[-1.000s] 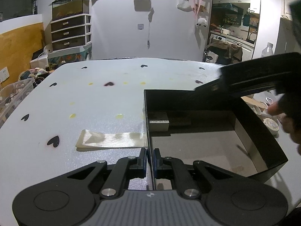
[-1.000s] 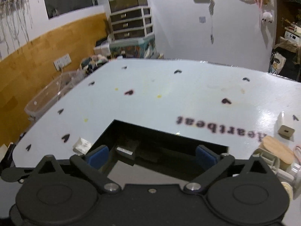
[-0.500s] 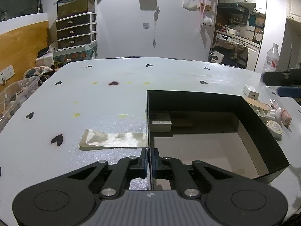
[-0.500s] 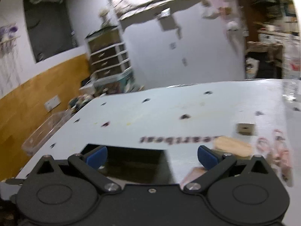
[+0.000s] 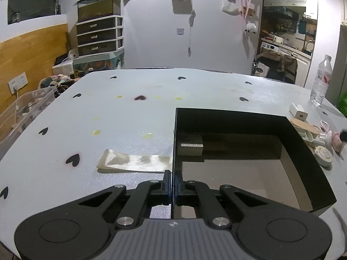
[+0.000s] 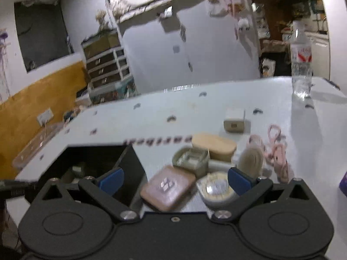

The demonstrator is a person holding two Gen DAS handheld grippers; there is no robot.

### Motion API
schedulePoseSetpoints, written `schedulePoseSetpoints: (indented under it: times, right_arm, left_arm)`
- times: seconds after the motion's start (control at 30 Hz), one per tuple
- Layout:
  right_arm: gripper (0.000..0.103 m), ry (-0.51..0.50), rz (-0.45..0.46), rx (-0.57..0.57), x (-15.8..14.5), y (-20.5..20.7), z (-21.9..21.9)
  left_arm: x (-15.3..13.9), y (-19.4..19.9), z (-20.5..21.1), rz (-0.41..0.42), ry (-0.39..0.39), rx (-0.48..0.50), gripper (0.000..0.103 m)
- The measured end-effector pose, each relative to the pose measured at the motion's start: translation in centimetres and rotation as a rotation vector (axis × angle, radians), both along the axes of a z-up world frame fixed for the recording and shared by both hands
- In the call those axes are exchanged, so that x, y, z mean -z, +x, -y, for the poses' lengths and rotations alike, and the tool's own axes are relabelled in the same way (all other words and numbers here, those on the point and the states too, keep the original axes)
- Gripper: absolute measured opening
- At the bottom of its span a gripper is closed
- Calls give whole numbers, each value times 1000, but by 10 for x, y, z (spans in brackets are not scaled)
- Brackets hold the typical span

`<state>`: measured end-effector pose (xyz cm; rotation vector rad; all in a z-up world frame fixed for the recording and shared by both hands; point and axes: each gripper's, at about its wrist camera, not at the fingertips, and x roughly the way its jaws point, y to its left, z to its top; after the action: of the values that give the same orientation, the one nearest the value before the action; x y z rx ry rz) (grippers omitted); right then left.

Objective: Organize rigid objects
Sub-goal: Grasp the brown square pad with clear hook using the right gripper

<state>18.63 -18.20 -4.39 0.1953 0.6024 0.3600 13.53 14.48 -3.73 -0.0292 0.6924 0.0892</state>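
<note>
A black open box (image 5: 238, 121) sits on the white table. My left gripper (image 5: 172, 184) is shut on the box's thin left wall. A small grey block (image 5: 190, 146) lies inside at the far left corner. In the right wrist view my right gripper (image 6: 174, 179) is open, with nothing held, over a pile of small things right of the box (image 6: 130, 162). A brown square case (image 6: 169, 186) and a round tin (image 6: 216, 189) lie between its blue pads (image 6: 110, 178). Behind them are a clear compartment case (image 6: 190, 159), a wooden oval box (image 6: 213, 145) and a white charger (image 6: 235, 121).
A clear plastic sleeve (image 5: 134, 161) lies flat on the table just left of the box. A pink cable (image 6: 275, 149) and a water bottle (image 6: 301, 65) are at the right side. A clear plastic bin (image 5: 21, 112) stands off the table's left edge.
My right gripper has swung right, from above the box to above the pile of small things, and has left the left wrist view. My left gripper stays clamped on the box wall.
</note>
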Motion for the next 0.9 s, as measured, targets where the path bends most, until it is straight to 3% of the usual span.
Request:
schedulePoseSetpoints:
  times: [0.13,0.43,0.73,0.9]
  right_arm:
    - [103,-19,-52,-151,14,3,-3]
    - [99,-263,-25,-486,29,37,-32]
    - [96,-272,-67,-533,39,82,-40]
    - [95,-337,-97,-649,43,72,-54]
  left_arm:
    - [-1,2,2,-2,-1,-16,3]
    - [-3,2,5,-11,1,-46,4]
    - [-6,5,6,-20,1,-63,5]
    - [-6,5,5,-21,0,-65,6]
